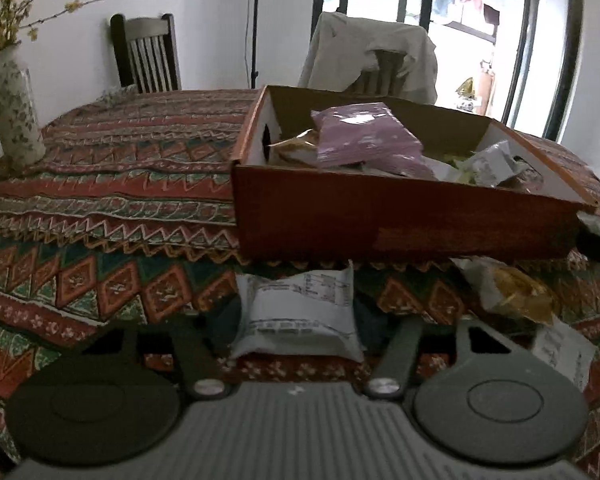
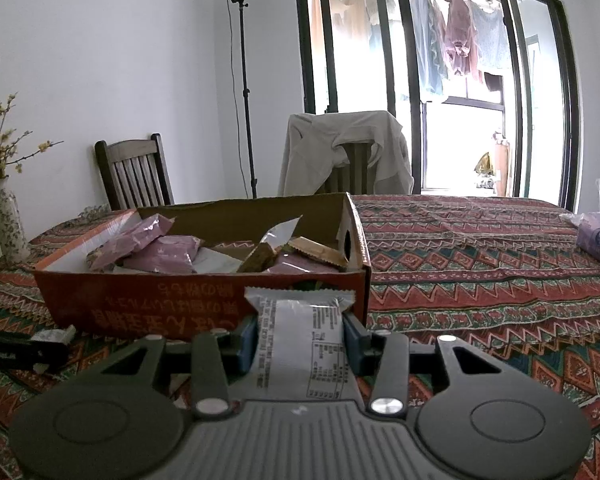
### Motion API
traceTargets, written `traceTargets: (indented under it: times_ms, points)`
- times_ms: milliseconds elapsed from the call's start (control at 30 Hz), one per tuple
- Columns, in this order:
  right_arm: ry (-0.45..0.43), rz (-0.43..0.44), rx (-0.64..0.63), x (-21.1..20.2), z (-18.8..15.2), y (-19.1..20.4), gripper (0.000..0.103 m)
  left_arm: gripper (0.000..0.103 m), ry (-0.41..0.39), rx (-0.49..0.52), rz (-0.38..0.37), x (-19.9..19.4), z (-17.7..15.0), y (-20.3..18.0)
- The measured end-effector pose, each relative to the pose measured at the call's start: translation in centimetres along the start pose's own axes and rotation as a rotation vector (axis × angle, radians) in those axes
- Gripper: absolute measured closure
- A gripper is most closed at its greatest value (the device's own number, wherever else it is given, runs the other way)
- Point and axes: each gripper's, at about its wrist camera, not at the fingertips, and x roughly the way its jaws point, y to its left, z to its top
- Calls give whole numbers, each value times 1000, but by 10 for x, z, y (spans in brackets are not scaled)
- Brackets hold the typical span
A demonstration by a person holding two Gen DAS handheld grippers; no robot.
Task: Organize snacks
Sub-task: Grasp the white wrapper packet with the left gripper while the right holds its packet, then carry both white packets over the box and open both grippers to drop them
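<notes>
Orange cardboard box (image 2: 204, 300) of snack packets, set on a patterned woven tablecloth (image 2: 480, 280).
A white printed snack packet (image 2: 300, 344) is pinched by the right gripper (image 2: 300, 340) before the box; another white packet (image 1: 296, 312) is flanked by the left gripper (image 1: 296, 320), contact unclear.

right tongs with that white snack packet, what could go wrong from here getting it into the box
The right tongs pinch the white packet near its middle, so its loose top edge may snag on the near wall of the orange box if carried in low. The box is already heaped with purple packets, so a new one could slide back out. The left tongs straddle another white packet close by, so the two could bump.
</notes>
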Motion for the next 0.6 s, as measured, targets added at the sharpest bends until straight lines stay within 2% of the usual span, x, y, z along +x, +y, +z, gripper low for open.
traceTargets:
  times_ms: [200,333,600]
  points:
    - [-9,-3,-5,-2,0,1,60,43,-85,20,-22,-18,-2,-5]
    - [-48,-9,-6,-10,1,2,60,43,-144,34,-45,-35,3,-9]
    - [-113,14,-38,-28,19,10,60,43,-246,53,-96,-58,35,-20]
